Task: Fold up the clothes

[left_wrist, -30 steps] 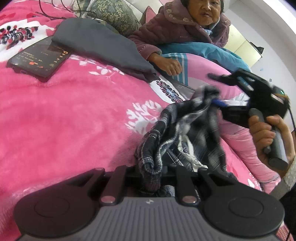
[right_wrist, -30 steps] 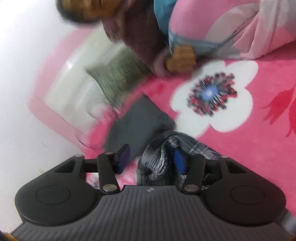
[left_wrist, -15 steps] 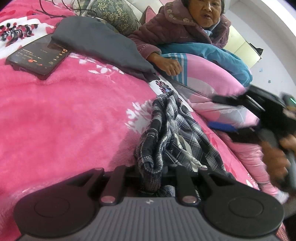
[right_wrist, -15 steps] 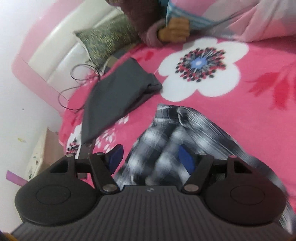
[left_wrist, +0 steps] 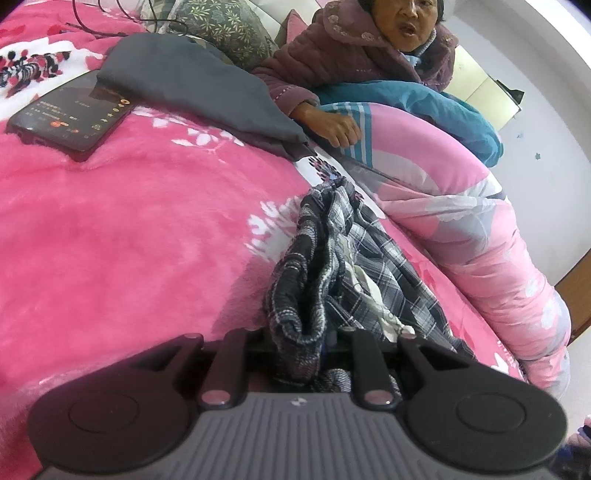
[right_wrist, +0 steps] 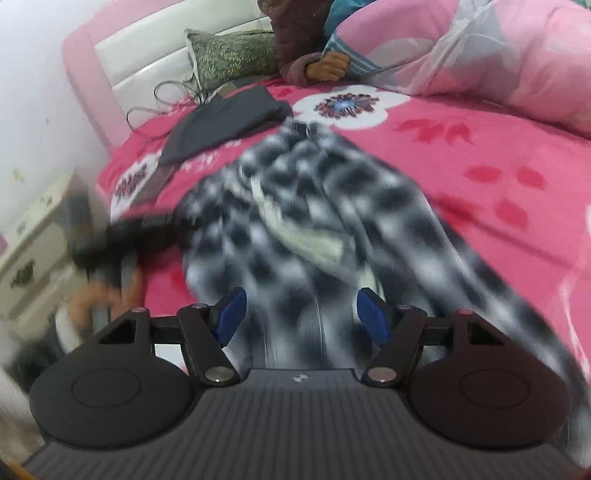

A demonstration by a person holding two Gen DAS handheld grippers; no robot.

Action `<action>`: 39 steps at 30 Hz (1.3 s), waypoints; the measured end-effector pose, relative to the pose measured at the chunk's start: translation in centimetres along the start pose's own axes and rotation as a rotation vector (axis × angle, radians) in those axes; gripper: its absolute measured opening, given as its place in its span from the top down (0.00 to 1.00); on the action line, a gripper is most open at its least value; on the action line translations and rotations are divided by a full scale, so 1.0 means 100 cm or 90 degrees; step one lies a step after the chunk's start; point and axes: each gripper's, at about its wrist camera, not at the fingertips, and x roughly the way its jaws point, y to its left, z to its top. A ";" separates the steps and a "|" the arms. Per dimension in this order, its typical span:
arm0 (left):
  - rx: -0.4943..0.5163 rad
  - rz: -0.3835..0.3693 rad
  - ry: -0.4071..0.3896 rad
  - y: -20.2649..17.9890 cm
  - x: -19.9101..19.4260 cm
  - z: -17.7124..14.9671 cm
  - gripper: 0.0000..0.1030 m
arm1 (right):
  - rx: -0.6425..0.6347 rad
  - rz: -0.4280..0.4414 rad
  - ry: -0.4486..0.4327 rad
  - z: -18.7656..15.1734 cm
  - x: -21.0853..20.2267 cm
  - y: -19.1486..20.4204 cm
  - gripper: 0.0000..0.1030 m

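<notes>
Left tool (left_wrist: 299,354) clamped on bunched edge of plaid garment (left_wrist: 347,266). Right tool (right_wrist: 301,314) wide apart above cloth (gripping nothing). Mid-spread; next, judging: right pinches free edge.

— What sort of room is it?
— A bedroom. The bed (left_wrist: 129,229) wears a hot-pink fleece cover with white flowers, and a pink padded headboard (right_wrist: 122,48) with a white panel stands against a plain white wall (right_wrist: 33,74).
— Any other furniture?
— A cream cabinet (right_wrist: 29,240) sits beside the bed, blurred. In the left view a pale yellow cupboard (left_wrist: 480,92) stands by the far wall.
— Bedding?
— A green leaf-print pillow (left_wrist: 225,26) near the headboard, and a rolled pink quilt (left_wrist: 480,236) along one side.
</notes>
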 end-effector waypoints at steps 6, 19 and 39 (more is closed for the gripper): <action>0.046 0.048 0.008 -0.017 -0.002 0.003 0.87 | -0.084 -0.125 -0.023 -0.078 -0.046 0.016 0.36; 0.026 0.069 0.048 -0.002 -0.056 0.044 0.88 | -0.026 -0.209 -0.105 -0.141 -0.117 -0.024 0.38; 0.274 -0.029 -0.043 -0.099 -0.114 -0.011 0.31 | 0.383 -0.087 -0.241 -0.208 -0.140 -0.107 0.38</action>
